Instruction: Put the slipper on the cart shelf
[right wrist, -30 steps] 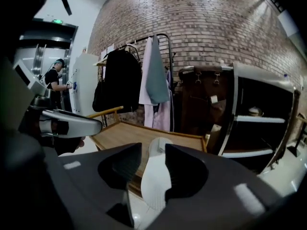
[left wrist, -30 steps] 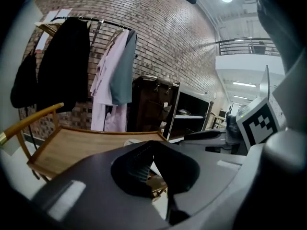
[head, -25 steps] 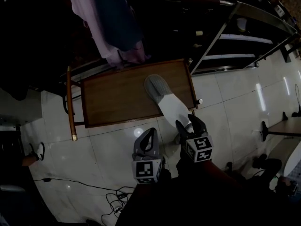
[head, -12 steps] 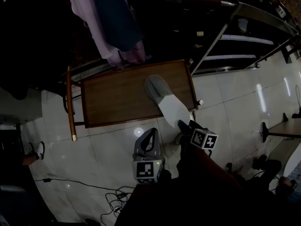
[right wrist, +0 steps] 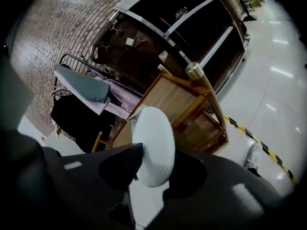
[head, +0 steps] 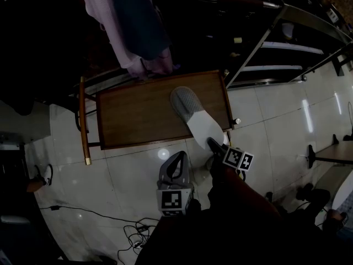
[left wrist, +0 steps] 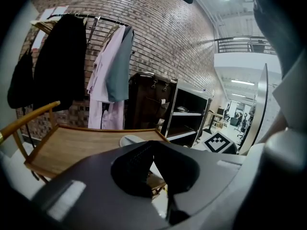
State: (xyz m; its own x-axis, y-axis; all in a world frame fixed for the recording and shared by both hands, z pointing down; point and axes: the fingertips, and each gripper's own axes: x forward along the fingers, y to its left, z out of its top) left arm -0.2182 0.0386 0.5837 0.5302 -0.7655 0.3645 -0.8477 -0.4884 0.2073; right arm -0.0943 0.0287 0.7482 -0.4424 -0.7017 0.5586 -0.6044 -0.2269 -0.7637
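Observation:
A grey slipper [head: 190,110] with a white sole lies on the top shelf of the wooden cart [head: 132,115], its heel hanging over the front right edge. My right gripper [head: 216,146] is at that heel. Its jaws have just been closing, and in the right gripper view the white heel [right wrist: 153,143] stands on edge between them, pressed by the right gripper [right wrist: 163,159]. My left gripper [head: 177,155] hovers over the floor in front of the cart, shut and empty. From the left gripper [left wrist: 152,147] I see the slipper's toe [left wrist: 128,140] on the shelf [left wrist: 72,145].
A clothes rack with hanging garments [head: 138,32] stands behind the cart. A black metal shelf unit [head: 287,54] is at the back right. Cables [head: 132,233] lie on the tiled floor at the front left. A white shoe [right wrist: 253,155] sits on the floor by striped tape.
My right gripper has rolled over and sunk lower at the slipper's heel, its marker cube now tilted. The slipper and the left gripper have stayed where they were.

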